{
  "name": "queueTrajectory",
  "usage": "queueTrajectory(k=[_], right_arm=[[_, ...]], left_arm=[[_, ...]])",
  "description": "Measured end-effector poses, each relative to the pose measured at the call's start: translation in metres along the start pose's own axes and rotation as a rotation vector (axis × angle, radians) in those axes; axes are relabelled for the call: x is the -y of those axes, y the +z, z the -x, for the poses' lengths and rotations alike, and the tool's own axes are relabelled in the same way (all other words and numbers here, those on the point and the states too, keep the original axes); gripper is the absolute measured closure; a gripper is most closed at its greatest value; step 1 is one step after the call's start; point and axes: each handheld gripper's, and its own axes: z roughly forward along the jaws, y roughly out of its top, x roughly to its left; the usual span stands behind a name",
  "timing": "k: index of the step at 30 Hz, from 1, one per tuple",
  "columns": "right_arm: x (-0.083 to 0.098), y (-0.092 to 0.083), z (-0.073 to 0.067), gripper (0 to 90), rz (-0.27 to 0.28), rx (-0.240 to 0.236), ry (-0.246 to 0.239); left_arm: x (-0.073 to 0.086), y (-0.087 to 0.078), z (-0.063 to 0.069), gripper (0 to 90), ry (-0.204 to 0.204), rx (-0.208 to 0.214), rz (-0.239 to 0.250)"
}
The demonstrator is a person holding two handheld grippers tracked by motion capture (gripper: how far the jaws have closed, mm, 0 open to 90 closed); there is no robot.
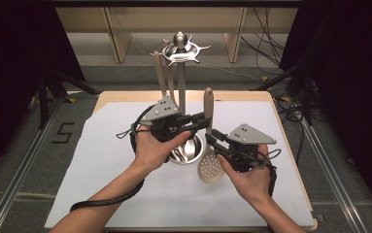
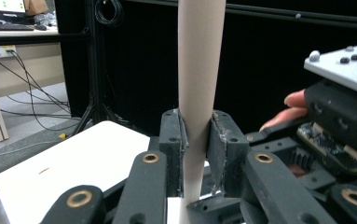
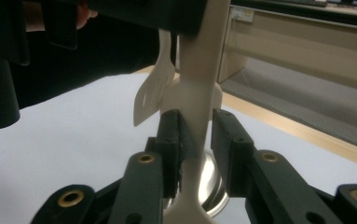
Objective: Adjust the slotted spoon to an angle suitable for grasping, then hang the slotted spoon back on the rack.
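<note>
- One slotted spoon [image 1: 209, 145] stands nearly upright at the table's centre, its perforated bowl low at about five o'clock of the steel base [image 1: 189, 151].
- One utensil stand [image 1: 181, 73] rises from that base; two utensils [image 1: 164, 77] hang at its eleven o'clock.
- Two hands: the left gripper [image 1: 204, 118] reaches level from nine o'clock, its pads [image 2: 181, 140] clamped on the spoon's handle.
- The right gripper [image 1: 211, 140], angled in from four o'clock, straddles the handle lower down; its right pad [image 3: 223, 140] stands clear, so the grip is released.

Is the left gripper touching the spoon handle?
Touching. The left gripper view shows the left gripper's pads pressed against both sides of the spoon handle.
</note>
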Motion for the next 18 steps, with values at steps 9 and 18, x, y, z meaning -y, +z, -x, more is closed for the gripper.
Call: queueTrajectory(k=[9, 18], right_arm=[[0.001, -0.004, 0.01, 49.5, 0.03, -0.1, 0.009], [-0.008, -0.001, 0.032, 52.6, -0.016, -0.367, -0.037]], left_arm=[[-0.003, -0.013, -0.007, 75.4, 0.021, 0.018, 0.014], [-0.01, -0.031, -0.016, 75.3, 0.065, 0.118, 0.024]])
